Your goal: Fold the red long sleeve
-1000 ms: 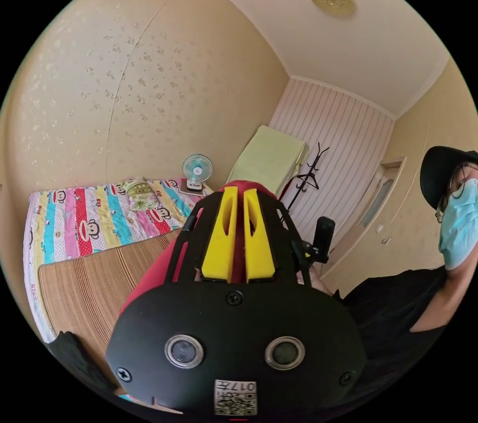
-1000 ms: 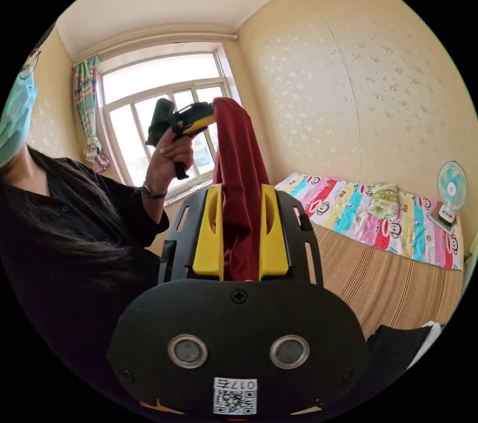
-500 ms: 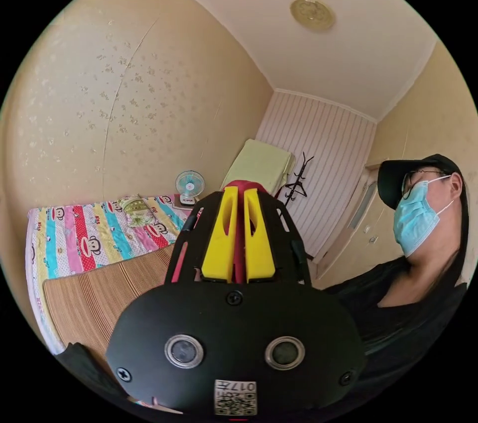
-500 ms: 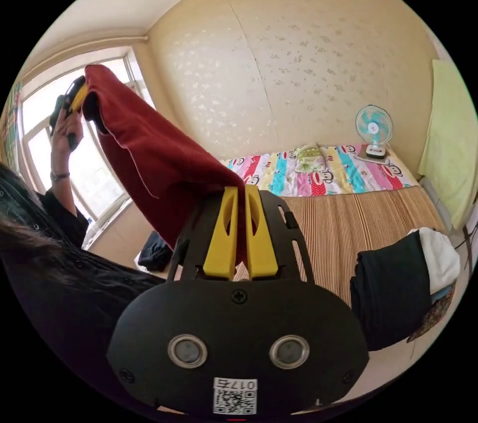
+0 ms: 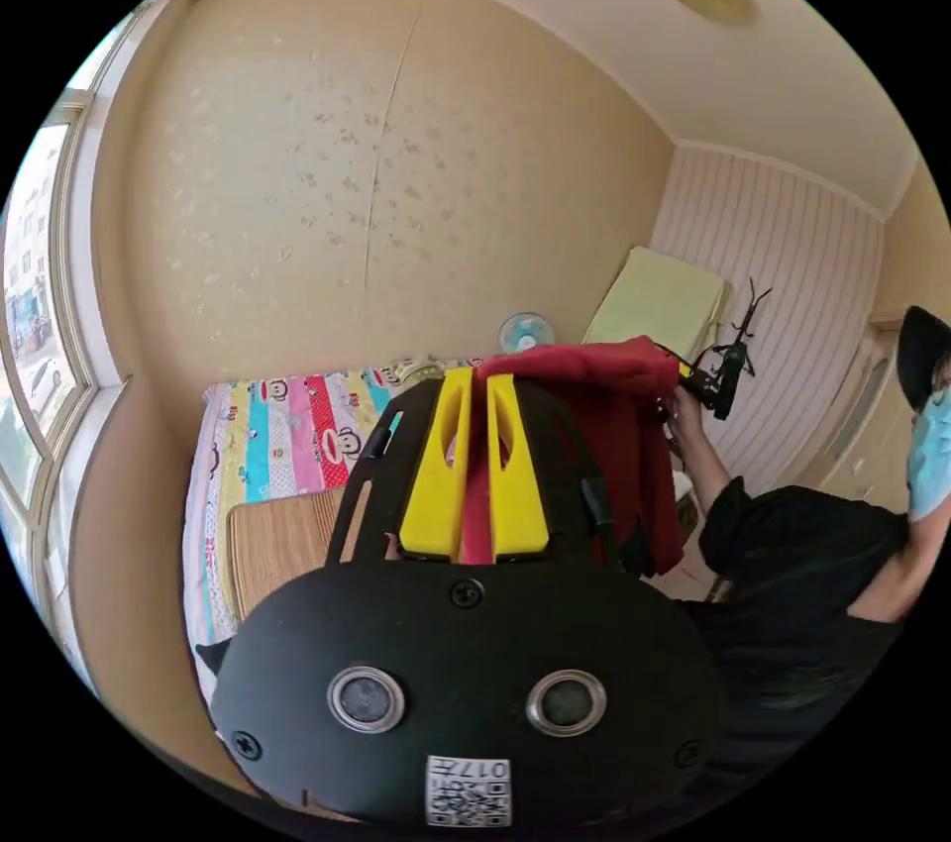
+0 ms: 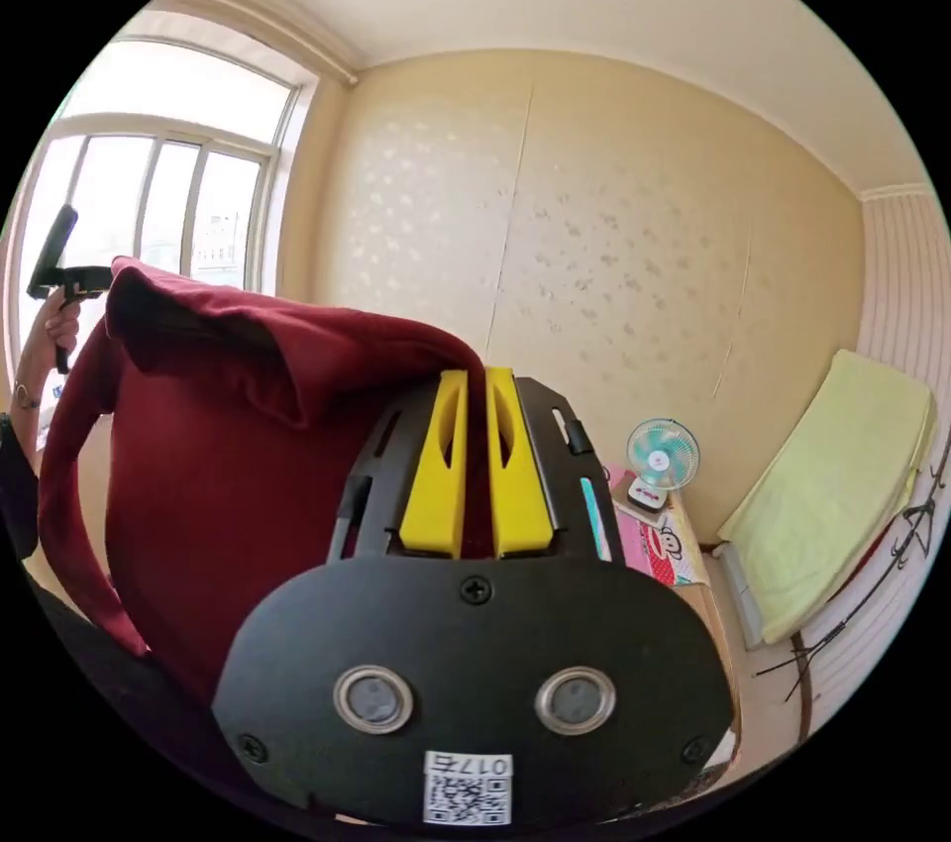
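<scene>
Bed (image 5: 267,446) in left gripper view; both tongs (image 5: 474,381) (image 6: 475,376) clenched on red long sleeve (image 6: 238,446).

A bed with a cartoon-print sheet (image 5: 267,431) stands against the speckled wall (image 5: 327,178). A small desk fan (image 6: 662,456) sits at the bed's far corner, beside a pale folded mattress (image 6: 842,475) leaning against the striped wall (image 5: 792,287).

Hidden behind the left gripper (image 5: 475,471) body: lower part of the red long sleeve (image 5: 614,426) and near end of the bed (image 5: 277,475). Too small to tell: far gripper's fingers at the garment's other corner.
</scene>
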Demonstrator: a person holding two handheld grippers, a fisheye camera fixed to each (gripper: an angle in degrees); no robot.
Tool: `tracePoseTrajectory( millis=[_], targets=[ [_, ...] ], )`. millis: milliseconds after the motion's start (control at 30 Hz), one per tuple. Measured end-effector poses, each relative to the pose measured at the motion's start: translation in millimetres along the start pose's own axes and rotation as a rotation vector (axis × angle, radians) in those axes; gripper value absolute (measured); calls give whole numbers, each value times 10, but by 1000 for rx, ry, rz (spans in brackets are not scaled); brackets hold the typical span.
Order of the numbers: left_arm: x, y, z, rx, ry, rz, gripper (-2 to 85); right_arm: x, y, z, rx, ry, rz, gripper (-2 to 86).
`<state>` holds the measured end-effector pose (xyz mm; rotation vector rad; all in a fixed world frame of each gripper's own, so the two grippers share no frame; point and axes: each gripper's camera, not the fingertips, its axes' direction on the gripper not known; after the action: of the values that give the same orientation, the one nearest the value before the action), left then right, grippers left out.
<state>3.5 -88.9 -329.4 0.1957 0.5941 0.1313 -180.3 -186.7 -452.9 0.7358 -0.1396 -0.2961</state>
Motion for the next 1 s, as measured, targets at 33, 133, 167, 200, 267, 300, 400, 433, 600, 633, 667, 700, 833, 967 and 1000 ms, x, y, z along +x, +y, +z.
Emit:
tracePoseTrajectory(
  millis=[33, 133, 167, 200, 267, 300, 400, 433, 600, 633, 667, 700, 833, 967, 1000],
  targets=[
    [-374, -126, 477, -75, -78, -46, 42, 221, 45, 553, -113, -27, 30, 63],
    [-1252, 28, 1485, -298, -179, -233, 42, 662, 582, 1511, -459, 90, 194, 68],
    [-1484, 259, 1780, -389, -203, -277, 43, 718, 748, 1580, -479, 91, 219, 67],
    [-1579, 407, 1900, -434, -214, -312, 43, 805, 1123, 1670, -499, 56, 256, 65],
    [-1801, 1106, 2277, -578, -159, -419, 42, 882, 1789, 1817, -585, -60, 277, 63],
    [-1825, 1300, 2363, -619, -127, -438, 39, 905, 2314, 1925, -695, -128, 310, 62],
    [-1824, 2287, 2680, -857, 14, -576, 16, 735, 3725, 2099, -1045, -245, 305, 59],
    [-1775, 2609, 2711, -936, 62, -625, 5, 651, 4152, 2086, -1162, -225, 247, 59],
    [-1821, 2970, 2438, -1116, 108, -730, -8, 796, 4747, 2002, -1330, -331, 79, 63],
    [-1912, 2843, 2328, -1142, 89, -729, -9, 934, 4691, 2014, -1318, -323, 35, 64],
    [-2014, 2651, 2232, -1150, 74, -711, -9, 1008, 4657, 2026, -1311, -315, 17, 64],
    [-2068, 2535, 2192, -1152, 68, -696, -9, 1155, 4591, 2063, -1299, -312, -13, 63],
    [-2369, 1692, 2095, -1165, -5, -582, -8, 1668, 4518, 2215, -1261, -322, -11, 62],
    [-2412, 1290, 2430, -1271, -43, -563, -7, 2073, 4857, 2291, -1297, -399, 232, 50],
    [-2392, 1293, 2518, -1310, -45, -559, -6, 2156, 5064, 2281, -1332, -411, 308, 44]
  ],
)
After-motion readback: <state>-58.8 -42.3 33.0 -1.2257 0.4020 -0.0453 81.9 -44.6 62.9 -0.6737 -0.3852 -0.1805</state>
